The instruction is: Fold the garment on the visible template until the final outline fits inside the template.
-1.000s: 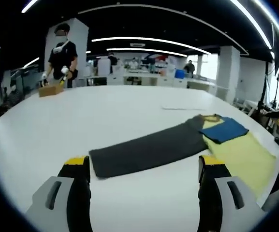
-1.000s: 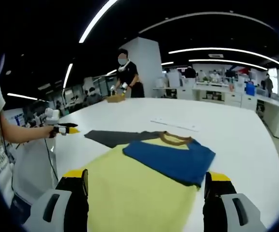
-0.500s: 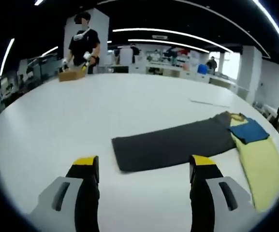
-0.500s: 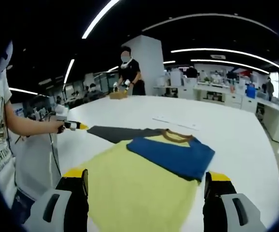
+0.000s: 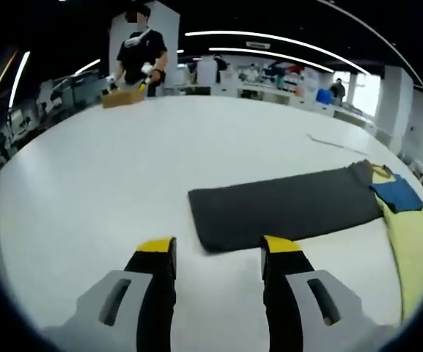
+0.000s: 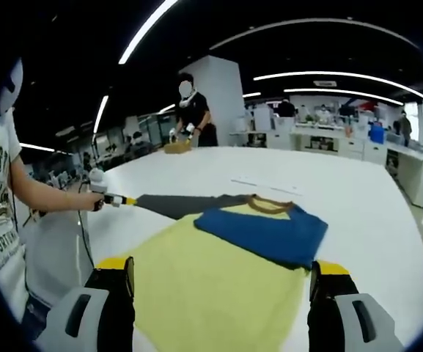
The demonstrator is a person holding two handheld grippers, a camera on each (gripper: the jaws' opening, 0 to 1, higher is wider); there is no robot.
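Garment work is laid out on a wide white tabletop (image 5: 123,176): a yellow shirt (image 6: 211,286) with a blue sleeve (image 6: 266,231) folded across its chest and a brown collar (image 6: 268,206) lies flat, and a dark grey sheet (image 5: 284,205), long and rectangular, lies touching its collar end and stretches away from it. In the left gripper view the left hand-held gripper (image 5: 217,257) hovers just off the near short edge of the grey sheet, its two yellow-tipped jaws parted with bare tabletop between them and nothing grasped; the shirt shows at the right edge of that view as a yellow strip with the blue patch. In the right gripper view the right hand-held gripper (image 6: 222,275) sits low over the hem end of the yellow shirt, jaws spread wide to either side of the cloth and holding nothing; whether the tips touch the fabric cannot be told. In that same view, a person's arm reaches in from the left holding the left hand-held gripper at the far end of the grey sheet. At the far side of the tabletop another person (image 5: 139,55) in black stands over a cardboard box (image 5: 123,97).
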